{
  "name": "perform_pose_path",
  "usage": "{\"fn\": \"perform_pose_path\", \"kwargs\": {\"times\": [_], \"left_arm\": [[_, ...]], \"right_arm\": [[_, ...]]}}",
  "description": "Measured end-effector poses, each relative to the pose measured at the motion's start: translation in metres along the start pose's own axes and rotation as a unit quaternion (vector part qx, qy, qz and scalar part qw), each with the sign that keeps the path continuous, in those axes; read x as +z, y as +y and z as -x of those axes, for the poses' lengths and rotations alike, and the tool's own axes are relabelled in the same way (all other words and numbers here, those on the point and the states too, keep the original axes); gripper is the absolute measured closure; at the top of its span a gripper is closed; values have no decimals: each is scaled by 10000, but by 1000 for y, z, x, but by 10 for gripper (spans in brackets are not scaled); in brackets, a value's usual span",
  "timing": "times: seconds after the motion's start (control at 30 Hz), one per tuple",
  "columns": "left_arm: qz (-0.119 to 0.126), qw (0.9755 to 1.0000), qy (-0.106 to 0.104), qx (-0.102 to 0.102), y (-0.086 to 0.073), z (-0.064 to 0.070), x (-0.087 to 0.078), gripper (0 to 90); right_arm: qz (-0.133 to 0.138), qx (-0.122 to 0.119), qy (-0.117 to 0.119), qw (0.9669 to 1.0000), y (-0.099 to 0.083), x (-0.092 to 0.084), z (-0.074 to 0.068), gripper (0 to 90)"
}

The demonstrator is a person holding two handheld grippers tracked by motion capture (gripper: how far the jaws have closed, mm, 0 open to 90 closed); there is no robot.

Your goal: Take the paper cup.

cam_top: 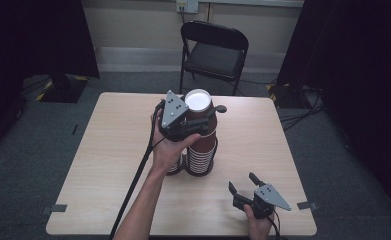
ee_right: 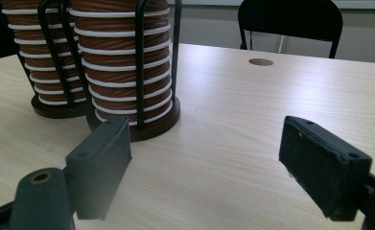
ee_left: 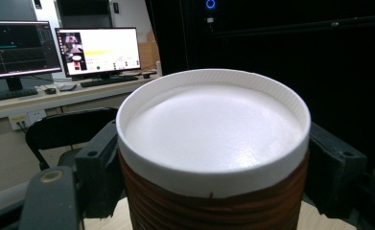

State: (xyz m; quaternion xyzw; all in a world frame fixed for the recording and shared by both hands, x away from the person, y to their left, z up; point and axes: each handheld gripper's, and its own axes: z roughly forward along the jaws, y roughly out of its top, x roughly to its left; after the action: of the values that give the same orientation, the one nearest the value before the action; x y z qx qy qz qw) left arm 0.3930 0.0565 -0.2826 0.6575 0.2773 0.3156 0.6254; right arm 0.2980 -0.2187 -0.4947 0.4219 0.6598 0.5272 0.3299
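Above the middle of the table (cam_top: pixel 108 165), the left gripper (cam_top: pixel 195 120) clamps the top brown paper cup (ee_left: pixel 214 143) of a stack standing in a wire holder (ee_right: pixel 139 72). Near the table's front edge, the right gripper (ee_right: pixel 204 163) rests with jaws spread, holding nothing.

A pale wooden surface (cam_top: pixel 108 165) is standing on grey carpet (cam_top: pixel 28 165), with a small round hole (ee_right: pixel 261 62) showing near its far edge and bits of grey tape (cam_top: pixel 307 205) marking the floor at its near corners. A black folding chair (cam_top: pixel 213 52) is sitting behind it against a light wall carrying a power socket (cam_top: pixel 187 5), while dark curtains (cam_top: pixel 353 60) are hanging at both sides. Off to one side, two monitors (ee_left: pixel 99 50) are glowing on a long desk (ee_left: pixel 41 100) alongside a keyboard (ee_left: pixel 109 80).
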Motion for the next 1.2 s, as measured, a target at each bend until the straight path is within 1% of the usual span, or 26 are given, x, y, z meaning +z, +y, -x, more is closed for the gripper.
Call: {"fn": "perform_pose_path", "kwargs": {"times": [0.1, 0.13, 0.2, 0.23, 0.4, 0.47, 0.53, 0.57, 0.67, 0.73, 0.77, 0.87, 0.93, 0.97, 1.07, 1.13, 1.2], "left_arm": [[96, 9998, 140, 93, 3, 0, -5, 216], [96, 9998, 140, 93, 3, 0, -5, 216], [136, 9999, 92, -54, 4, -3, -9, 217], [167, 9998, 76, -82, 4, -4, -10, 216], [194, 9998, 55, -74, 6, -4, -15, 217], [229, 9997, -8, -105, 6, -2, -19, 216], [233, 9997, -10, -97, 7, -3, -21, 217], [259, 9995, -20, -154, 7, -3, -25, 217], [315, 9992, -14, -260, 7, -4, -30, 217], [295, 9992, -5, -278, 8, -4, -32, 218], [227, 9993, 51, -291, 7, -4, -34, 218], [183, 9993, 13, -335, 6, -4, -37, 218], [198, 9992, -10, -356, 5, -3, -38, 218], [189, 9990, -55, -401, 4, -2, -41, 218], [156, 9991, -48, -398, 2, 0, -45, 218], [126, 9993, -19, -338, 3, 2, -49, 218], [148, 9990, -66, -420, 2, 3, -53, 218]], "right_arm": [[-8, -5, -10, 10000, 0, 0, 0, 178], [-8, -5, -10, 10000, 0, 0, 0, 178], [-7, -21, -18, 10000, 0, 0, 0, 178], [-9, -22, -15, 10000, 0, 0, 0, 178], [-12, -25, -20, 10000, 0, 0, 0, 178], [-6, -25, -24, 10000, 0, 0, 0, 178], [-5, -21, -22, 10000, 0, 0, 0, 178], [-6, -23, -23, 10000, 0, 0, 0, 178], [-8, -21, -20, 10000, 0, 0, 0, 178], [-8, -20, -19, 10000, 0, 0, 0, 178], [-8, -21, -21, 10000, 0, 0, 0, 178], [-7, -22, -21, 10000, 0, 0, 0, 178], [-9, -22, -20, 10000, 0, 0, 0, 178], [-9, -24, -27, 10000, 0, 0, 0, 178], [-4, -22, -26, 10000, 0, 0, 0, 178], [-8, -28, -29, 10000, 0, 0, 0, 178], [-2, -27, -30, 10000, 0, 0, 0, 178]]}}
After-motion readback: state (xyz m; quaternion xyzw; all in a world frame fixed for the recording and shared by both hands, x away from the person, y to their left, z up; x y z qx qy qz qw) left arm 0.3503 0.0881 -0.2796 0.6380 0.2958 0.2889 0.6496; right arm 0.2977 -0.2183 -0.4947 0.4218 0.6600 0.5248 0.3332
